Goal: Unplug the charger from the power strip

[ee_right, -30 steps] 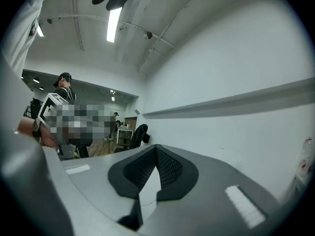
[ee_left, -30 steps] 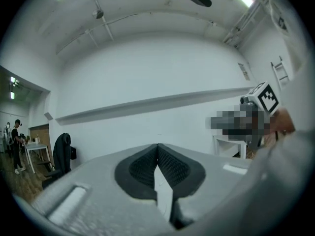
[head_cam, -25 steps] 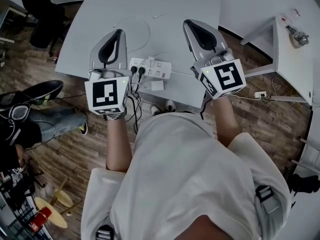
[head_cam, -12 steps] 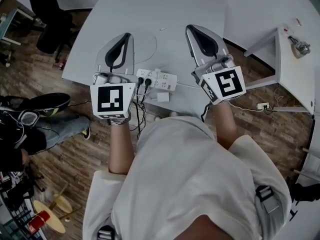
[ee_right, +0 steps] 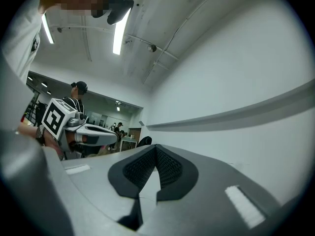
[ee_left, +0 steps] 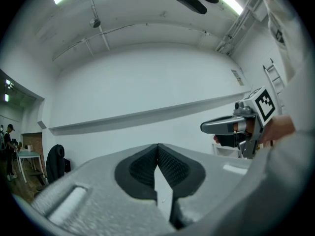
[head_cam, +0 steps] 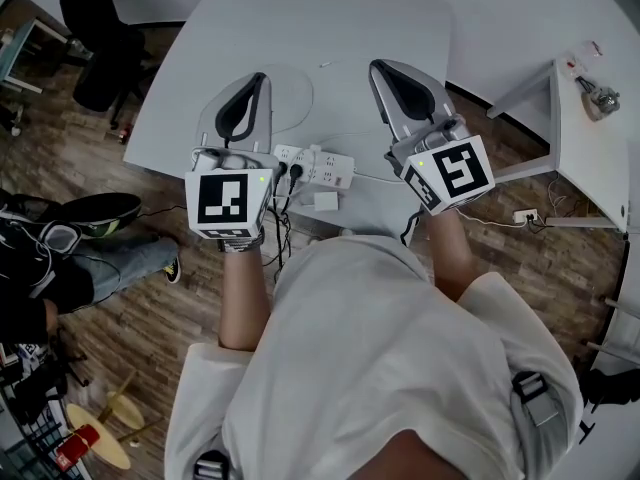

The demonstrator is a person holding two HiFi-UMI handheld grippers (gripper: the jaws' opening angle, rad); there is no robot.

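Observation:
A white power strip (head_cam: 322, 164) lies near the front edge of the white table (head_cam: 330, 23). Two black plugs (head_cam: 287, 170) sit in its left end, and a white charger block (head_cam: 318, 151) stands on top of it. A small white adapter (head_cam: 326, 200) lies just in front of it. My left gripper (head_cam: 258, 76) hovers level above the table to the strip's left, shut and empty (ee_left: 157, 145). To the strip's right my right gripper (head_cam: 378, 66) hovers level too, with its pads meeting at the tip (ee_right: 156, 146) and nothing between them. Neither touches the strip.
Black cables (head_cam: 275, 230) hang off the table's front edge. A thin white cable (head_cam: 300, 83) loops across the tabletop. A white side table (head_cam: 580, 148) with a metal object (head_cam: 600, 95) stands at the right. A black chair (head_cam: 100, 28) and a seated person's legs (head_cam: 100, 258) are at the left.
The head view has shifted a little, so the table sits slightly differently in frame. Both grippers stay shut and keep much the same places over the strip.

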